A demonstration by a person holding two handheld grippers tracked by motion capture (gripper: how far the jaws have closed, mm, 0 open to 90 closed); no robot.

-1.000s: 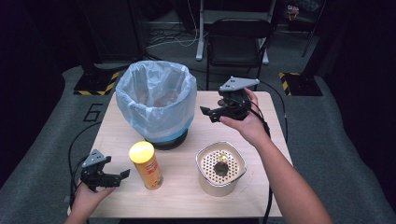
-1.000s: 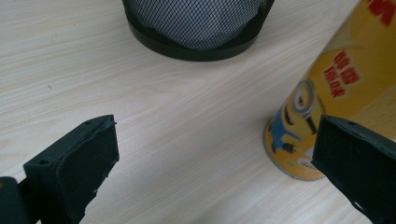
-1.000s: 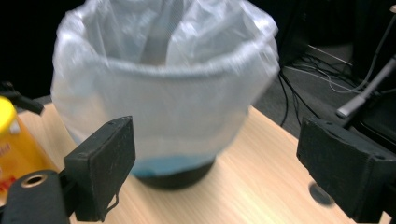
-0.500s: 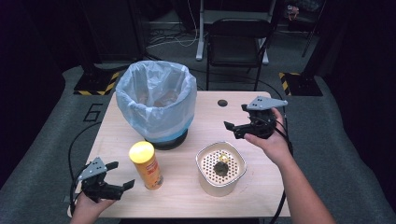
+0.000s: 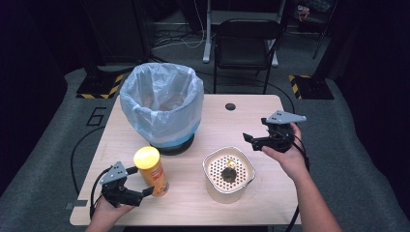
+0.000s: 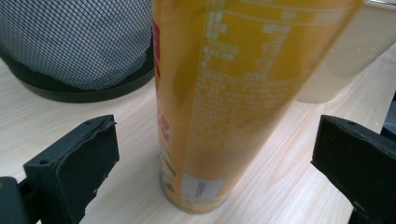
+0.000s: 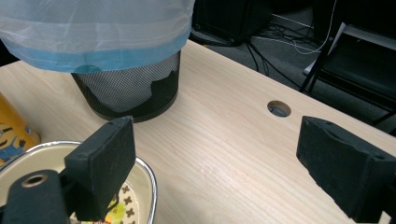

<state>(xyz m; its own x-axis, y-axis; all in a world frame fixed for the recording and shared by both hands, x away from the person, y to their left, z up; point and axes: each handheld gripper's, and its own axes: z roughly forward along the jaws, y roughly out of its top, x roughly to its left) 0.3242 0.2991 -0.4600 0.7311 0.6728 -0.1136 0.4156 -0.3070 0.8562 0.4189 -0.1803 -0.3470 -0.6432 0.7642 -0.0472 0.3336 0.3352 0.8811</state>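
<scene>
Both hands have moved since the earlier pictures: the left tongs [image 5: 145, 193] have slid across the worktop [image 5: 227, 121] up to the yellow can [image 5: 151, 170], and the right tongs [image 5: 247, 138] have come away from the bin and down toward the right side. Now the yellow can stands upright near the front left of the worktop, just in front of the bin. In the left gripper view the yellow can [image 6: 233, 93] is between the two black jaws of the left tongs [image 6: 210, 158], but the jaws are spread wide and there is a gap on each side, so they do not pinch it. A hand [image 5: 107, 212] holds these tongs low at the worktop's front edge. Just right of the can sits a cream pot [image 5: 228, 175] with a lid full of little holes and a dark lump on top. Behind the can is the black mesh bin [image 5: 162, 106] with a pale blue bag pulled over its rim. The right tongs are held in the air to the right of the pot, well apart from the can, pointing left. In the right gripper view the right tongs [image 7: 215, 158] are spread wide too, with nothing between them but bare wood. A small round hole [image 5: 230, 106] is in the worktop near its back edge. Behind the worktop stands a black chair [image 5: 249, 43] on the dark floor.
</scene>
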